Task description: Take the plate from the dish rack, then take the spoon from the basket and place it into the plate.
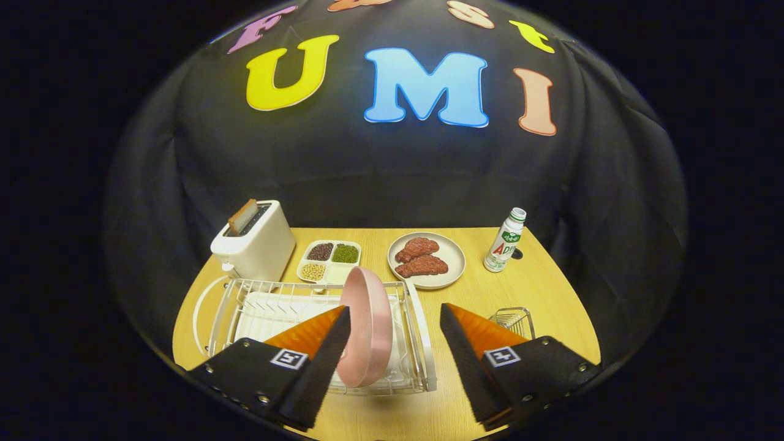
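Gripper (pixel 395 324) wide open, holding nothing; left finger (pixel 324 358) just beside or touching plate (pixel 367 327), cannot tell which, right finger well clear. Plate on edge in rack (pixel 419 343) near desk's front edge, between fingers, face turned left, long axis upright. Basket (pixel 513 320) past right finger; spoon not discernible. Toaster (pixel 254 242), tray (pixel 329 260), meat dish (pixel 427 260), bottle (pixel 504 240) along back edge.

A white toaster (pixel 254 242) holding bread, a divided tray of beans (pixel 329 261), a beige plate of meat (pixel 427 260), and a white bottle (pixel 505 240) stand on the wooden table (pixel 539 294).
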